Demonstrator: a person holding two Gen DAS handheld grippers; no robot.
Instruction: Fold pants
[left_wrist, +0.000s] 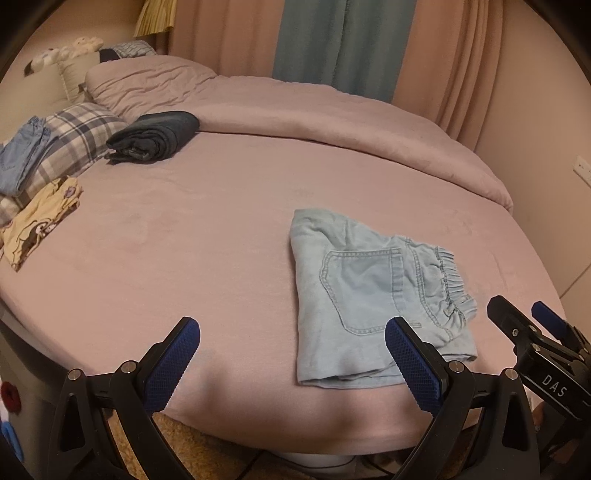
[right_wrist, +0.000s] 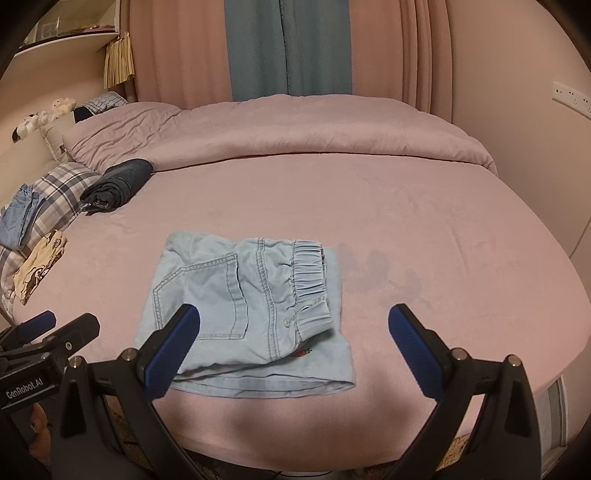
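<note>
My left gripper (left_wrist: 291, 360) and right gripper (right_wrist: 293, 349) both hang with fingers spread wide, holding nothing, at the near edge of the bed (right_wrist: 424, 221). Between them lie the light blue denim pants (right_wrist: 243, 314), already folded into a compact stack, flat on the pink sheet. The elastic waistband (right_wrist: 308, 278) faces right and the folded edge left; the stack looks roughly square. I judge the folding nearly done: next, another fold or moving it toward the folded clothes (left_wrist: 40, 218) far left.

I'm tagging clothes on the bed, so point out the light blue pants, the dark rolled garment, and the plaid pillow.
pants (right_wrist: 236, 295), right wrist view, on the back pocket.
dark garment (left_wrist: 155, 134), left wrist view, mid roll.
plaid pillow (left_wrist: 79, 129), left wrist view, top face.
</note>
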